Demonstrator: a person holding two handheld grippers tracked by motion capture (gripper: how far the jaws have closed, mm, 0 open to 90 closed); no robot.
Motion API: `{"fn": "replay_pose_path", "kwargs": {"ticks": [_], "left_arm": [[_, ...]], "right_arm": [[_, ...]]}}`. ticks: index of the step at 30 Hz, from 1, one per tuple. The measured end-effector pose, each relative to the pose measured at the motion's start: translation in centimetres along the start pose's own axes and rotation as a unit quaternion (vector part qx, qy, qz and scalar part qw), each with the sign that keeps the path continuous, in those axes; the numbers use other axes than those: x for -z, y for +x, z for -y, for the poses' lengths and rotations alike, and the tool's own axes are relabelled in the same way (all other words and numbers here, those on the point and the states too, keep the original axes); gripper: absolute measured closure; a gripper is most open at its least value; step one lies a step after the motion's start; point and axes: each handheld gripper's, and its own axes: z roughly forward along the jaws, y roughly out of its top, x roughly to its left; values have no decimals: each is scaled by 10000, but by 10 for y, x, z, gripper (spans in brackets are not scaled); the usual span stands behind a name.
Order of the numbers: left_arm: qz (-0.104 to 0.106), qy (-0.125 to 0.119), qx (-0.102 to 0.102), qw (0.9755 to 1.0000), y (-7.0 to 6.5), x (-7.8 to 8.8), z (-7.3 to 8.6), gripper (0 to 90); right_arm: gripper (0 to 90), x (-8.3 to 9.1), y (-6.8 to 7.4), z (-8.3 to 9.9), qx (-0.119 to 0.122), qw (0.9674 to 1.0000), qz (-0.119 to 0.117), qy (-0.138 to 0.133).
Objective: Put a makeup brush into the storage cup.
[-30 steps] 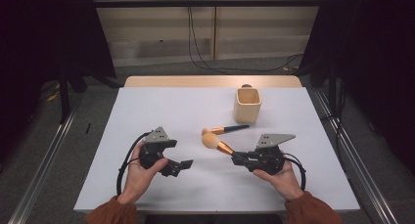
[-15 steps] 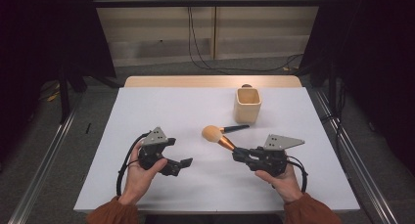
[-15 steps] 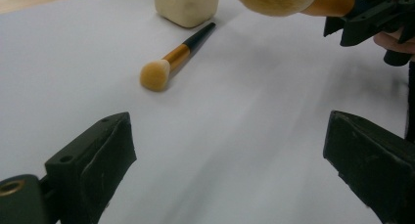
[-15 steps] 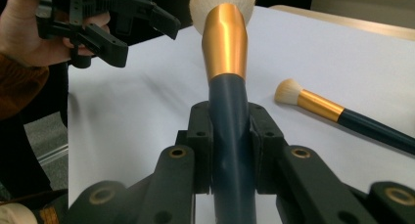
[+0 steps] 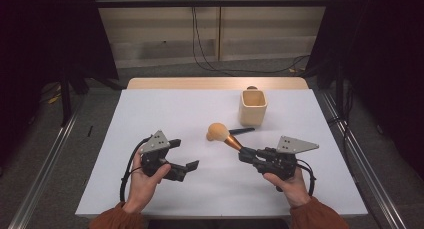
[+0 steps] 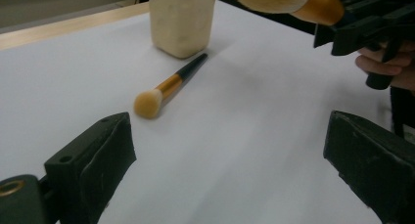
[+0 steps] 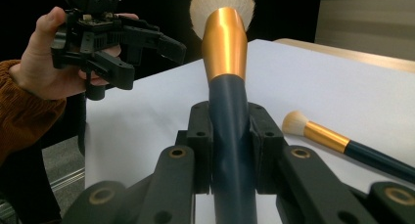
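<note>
A large powder brush with a gold ferrule and dark handle is held off the white table, and my right gripper is shut on its handle. Its head points up and to the left in the high view. A smaller brush lies flat on the table beside a cream cup; its dark handle pokes out behind the large brush head. My left gripper sits at the front left, open, with nothing between its jaws in the left gripper view.
The white table has a wooden strip along its far edge. Metal rails run along the floor on both sides. In the right gripper view the other hand holds the left gripper past the table's edge.
My right gripper has drifted slightly right with the large brush, whose head has tipped up off the table. The left gripper has hardly moved.
</note>
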Motion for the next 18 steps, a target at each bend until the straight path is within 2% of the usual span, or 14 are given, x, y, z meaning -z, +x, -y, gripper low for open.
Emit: {"fn": "replay_pose_path", "kwargs": {"ticks": [4, 7, 10, 13, 18], "left_arm": [[87, -126, -67, 9999, -7, -2, -4, 43], [-16, -124, -224, 9997, -12, -5, -8, 43], [120, -233, -241, 9994, -14, -7, -11, 43], [233, -338, -140, 9991, -16, -9, -14, 37], [449, -488, -170, 9977, -22, -15, -16, 57]], "right_arm": [[754, 1, 2, -3, -8, 9999, -76, -155], [754, 2, 2, -4, -37, 9996, -129, -232], [754, 3, 3, -7, -9, 9994, -161, -296], [754, 4, 3, -9, 2, 9991, -175, -383], [754, 3, 5, -9, 37, 9988, -193, -439]]}}
